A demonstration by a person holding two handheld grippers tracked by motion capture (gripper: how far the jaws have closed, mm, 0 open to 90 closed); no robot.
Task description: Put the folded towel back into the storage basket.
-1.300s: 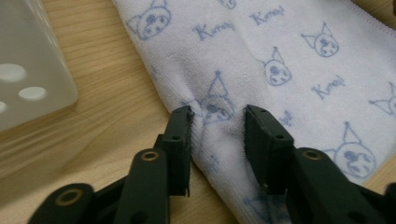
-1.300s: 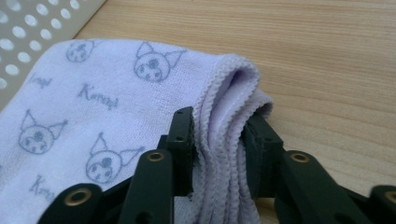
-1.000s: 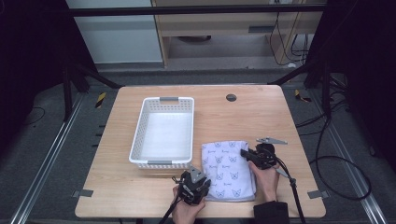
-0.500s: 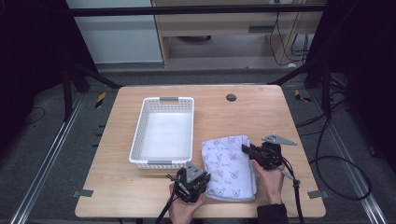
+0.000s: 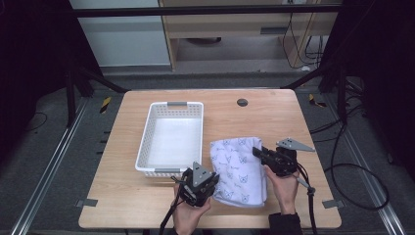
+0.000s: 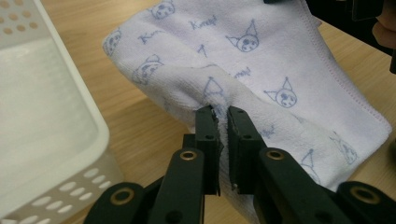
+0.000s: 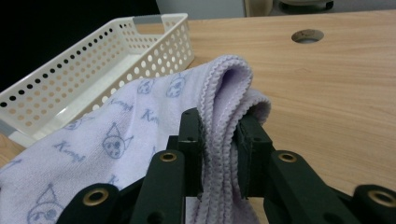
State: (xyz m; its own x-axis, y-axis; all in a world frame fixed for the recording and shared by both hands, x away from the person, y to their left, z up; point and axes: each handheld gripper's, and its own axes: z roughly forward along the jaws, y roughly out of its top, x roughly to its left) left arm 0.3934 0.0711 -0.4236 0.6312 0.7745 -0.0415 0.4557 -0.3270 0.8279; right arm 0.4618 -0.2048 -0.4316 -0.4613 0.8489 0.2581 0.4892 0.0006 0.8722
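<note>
Soft lilac terry, the folded towel looked light and floppy (sagging between grips), left gripper and right gripper both clamped on its edges.

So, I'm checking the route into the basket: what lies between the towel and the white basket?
Only a narrow strip of bare table lies between the towel and the white basket; the high view shows this, and so does the left gripper view.

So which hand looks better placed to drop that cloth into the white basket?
Probably the left gripper: it grips the towel right beside the basket. The right gripper holds the towel's far edge.
</note>
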